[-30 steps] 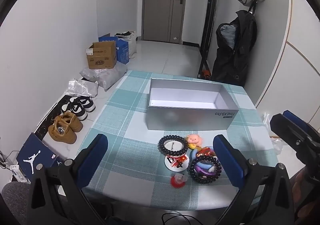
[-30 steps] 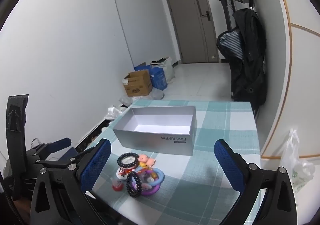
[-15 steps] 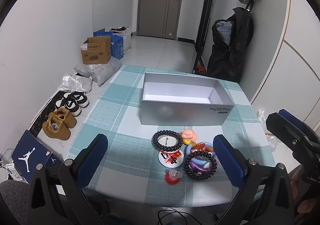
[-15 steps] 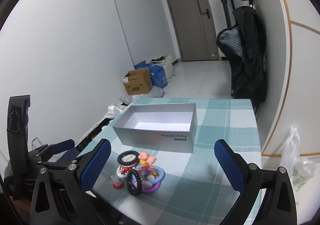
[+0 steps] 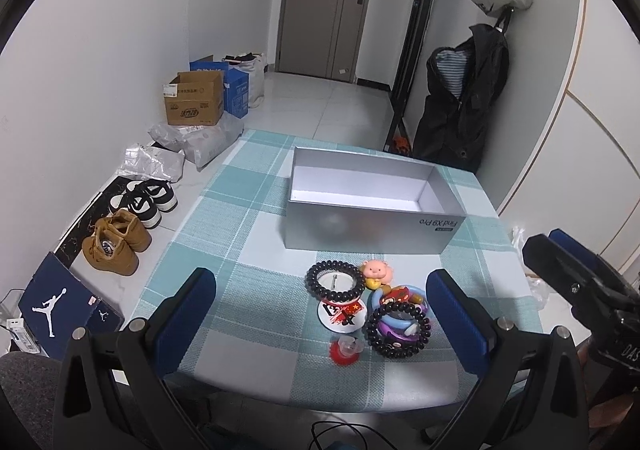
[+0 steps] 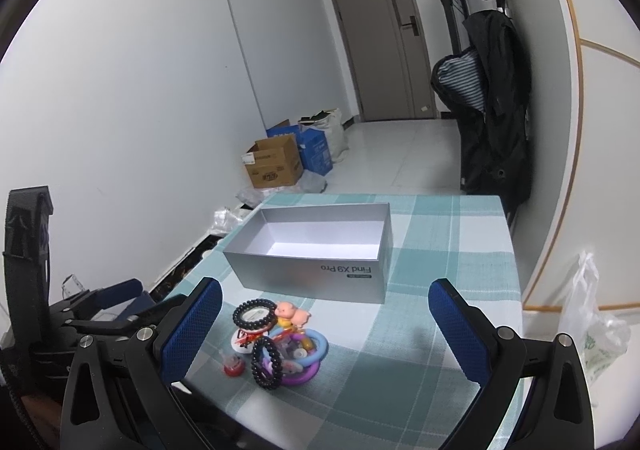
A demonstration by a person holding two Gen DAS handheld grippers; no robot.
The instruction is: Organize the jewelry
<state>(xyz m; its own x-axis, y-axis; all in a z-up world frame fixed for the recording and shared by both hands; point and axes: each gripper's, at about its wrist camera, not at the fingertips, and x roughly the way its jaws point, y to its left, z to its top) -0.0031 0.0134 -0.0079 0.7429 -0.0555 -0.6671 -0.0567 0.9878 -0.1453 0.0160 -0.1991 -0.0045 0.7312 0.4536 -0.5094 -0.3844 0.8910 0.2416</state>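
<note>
A pile of jewelry lies near the front of the checked table (image 5: 248,250): two black bead bracelets (image 5: 335,280) (image 5: 399,330), a round white badge (image 5: 342,315), a pink pig charm (image 5: 375,271), blue and purple rings (image 5: 416,292) and a small red piece (image 5: 346,350). The pile shows in the right wrist view too (image 6: 276,338). An open, empty silver box (image 5: 372,230) (image 6: 316,270) stands behind it. My left gripper (image 5: 320,314) is open above the pile. My right gripper (image 6: 324,330) is open, the pile near its left finger.
The table (image 6: 440,290) ends close to the front and sides. Shoes (image 5: 120,238), cardboard boxes (image 5: 194,98) and plastic bags lie on the floor at the left. A black coat (image 5: 464,102) hangs at the back right. A white plastic bag (image 6: 592,326) sits right of the table.
Both grippers have risen and drawn back a little, so the box and pile sit lower and farther in view. Both stay open. The jewelry has not moved.
</note>
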